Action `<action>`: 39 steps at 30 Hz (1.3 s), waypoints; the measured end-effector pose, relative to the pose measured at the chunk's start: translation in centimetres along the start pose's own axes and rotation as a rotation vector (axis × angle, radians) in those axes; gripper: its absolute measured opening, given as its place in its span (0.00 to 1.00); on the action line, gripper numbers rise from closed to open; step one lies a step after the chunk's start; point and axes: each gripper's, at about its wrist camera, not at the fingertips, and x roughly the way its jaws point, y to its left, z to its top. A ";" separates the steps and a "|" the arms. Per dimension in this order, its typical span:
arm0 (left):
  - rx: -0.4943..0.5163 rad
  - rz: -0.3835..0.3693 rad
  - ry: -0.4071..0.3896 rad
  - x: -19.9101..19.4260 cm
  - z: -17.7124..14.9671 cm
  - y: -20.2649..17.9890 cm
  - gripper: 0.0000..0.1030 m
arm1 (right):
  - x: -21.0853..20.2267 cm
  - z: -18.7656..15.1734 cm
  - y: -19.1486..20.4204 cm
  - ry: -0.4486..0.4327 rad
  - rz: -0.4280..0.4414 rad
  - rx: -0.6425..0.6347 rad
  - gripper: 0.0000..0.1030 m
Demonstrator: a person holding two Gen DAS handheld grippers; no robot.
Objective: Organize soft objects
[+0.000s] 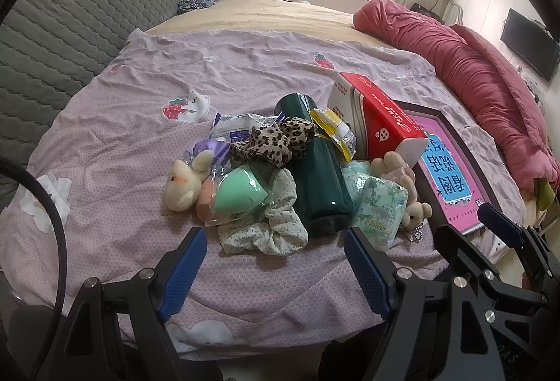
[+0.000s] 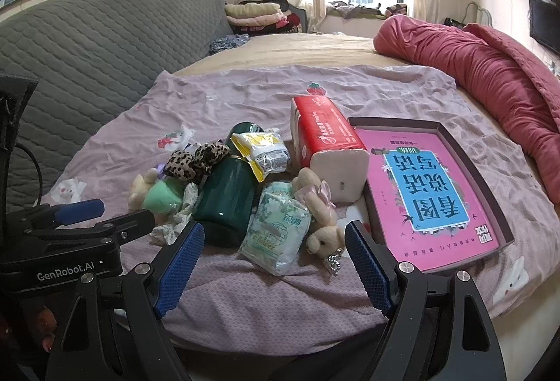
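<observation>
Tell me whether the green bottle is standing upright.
No: the green bottle lies on its side in the pile on the purple sheet, under the leopard scrunchie.

White lettering "GenRobot.AI" stands on the black body of the left gripper (image 2: pixel 66 270), seen at the near left of the right wrist view. The green-and-white tissue packet (image 2: pixel 278 235) in the middle of the pile carries the word "Flower" near its lower edge, readable in both views (image 1: pixel 379 218). The pink book (image 2: pixel 425 197) in the tray (image 2: pixel 490 185) on the right bears large Chinese characters, "看图说话写话", on a blue panel, upside down from here; print on the red tissue pack (image 2: pixel 329 132) is too small to read.
</observation>
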 end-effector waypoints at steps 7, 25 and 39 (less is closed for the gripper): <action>-0.008 0.002 0.005 0.1 -0.1 0.1 0.78 | 0.1 -0.2 -0.3 0.008 0.000 0.004 0.81; -0.149 0.028 0.030 2.0 0.6 6.6 0.78 | 1.7 -0.1 -0.4 0.053 0.008 0.034 0.81; -0.235 0.021 0.043 4.9 2.0 11.8 0.78 | 4.1 0.0 -0.3 0.101 0.026 0.038 0.81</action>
